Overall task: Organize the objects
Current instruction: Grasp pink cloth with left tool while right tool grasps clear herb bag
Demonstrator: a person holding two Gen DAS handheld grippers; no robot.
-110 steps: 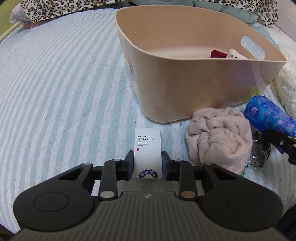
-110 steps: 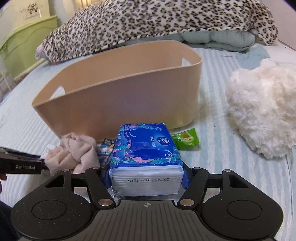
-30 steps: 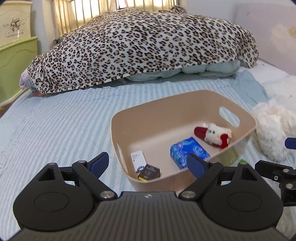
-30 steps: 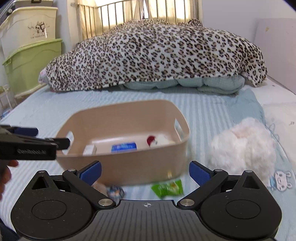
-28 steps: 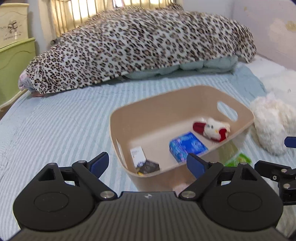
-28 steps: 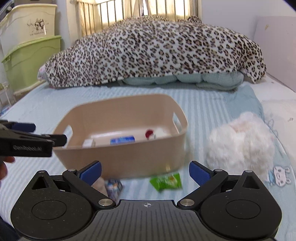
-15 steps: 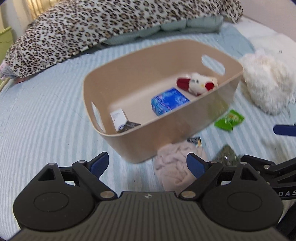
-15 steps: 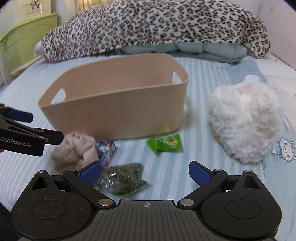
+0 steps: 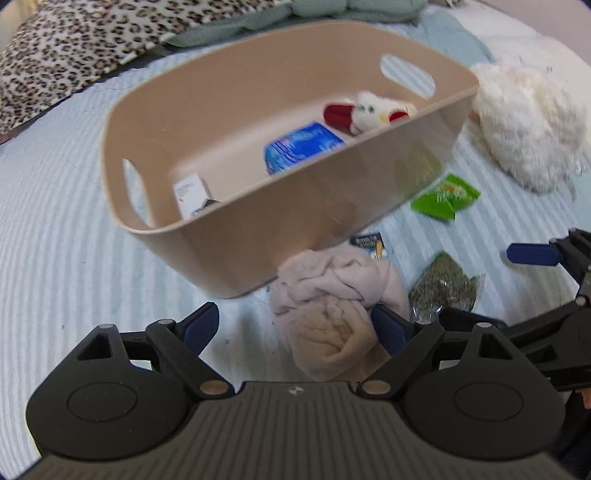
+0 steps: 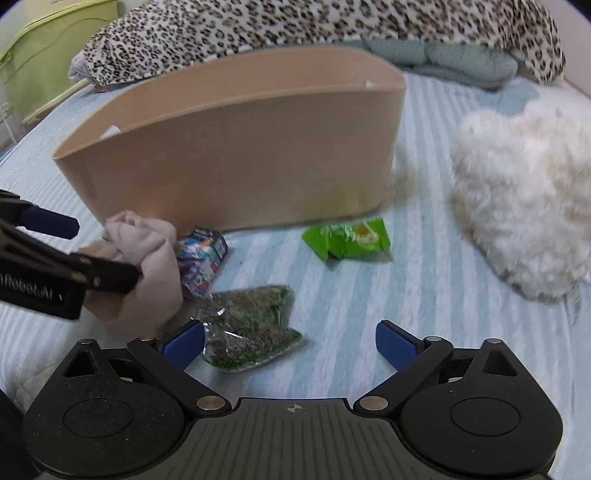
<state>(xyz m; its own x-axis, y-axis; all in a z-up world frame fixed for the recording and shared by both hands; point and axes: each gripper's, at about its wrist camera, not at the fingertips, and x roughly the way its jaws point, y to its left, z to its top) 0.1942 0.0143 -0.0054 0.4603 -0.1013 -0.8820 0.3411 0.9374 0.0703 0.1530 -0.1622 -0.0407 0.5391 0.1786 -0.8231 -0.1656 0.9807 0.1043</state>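
A beige basket (image 9: 229,147) (image 10: 236,147) stands on the striped bed. It holds a white box (image 9: 192,194), a blue tissue pack (image 9: 301,146) and a red-and-white plush toy (image 9: 365,110). In front of it lie a pink cloth (image 9: 336,299) (image 10: 144,266), a clear packet of dark green bits (image 9: 443,288) (image 10: 251,321), a small colourful packet (image 9: 367,243) (image 10: 201,254) and a green packet (image 9: 445,195) (image 10: 347,238). My left gripper (image 9: 295,328) is open, with its right finger against the cloth. My right gripper (image 10: 290,343) is open over the clear packet.
A white fluffy cushion (image 9: 524,125) (image 10: 524,199) lies to the right of the basket. A leopard-print blanket (image 10: 332,26) is heaped behind it. A green storage bin (image 10: 48,55) stands at the far left.
Both grippers have let their loads go into the basket and stayed open. Both have come down and forward: the left to the pink cloth, the right to the clear packet.
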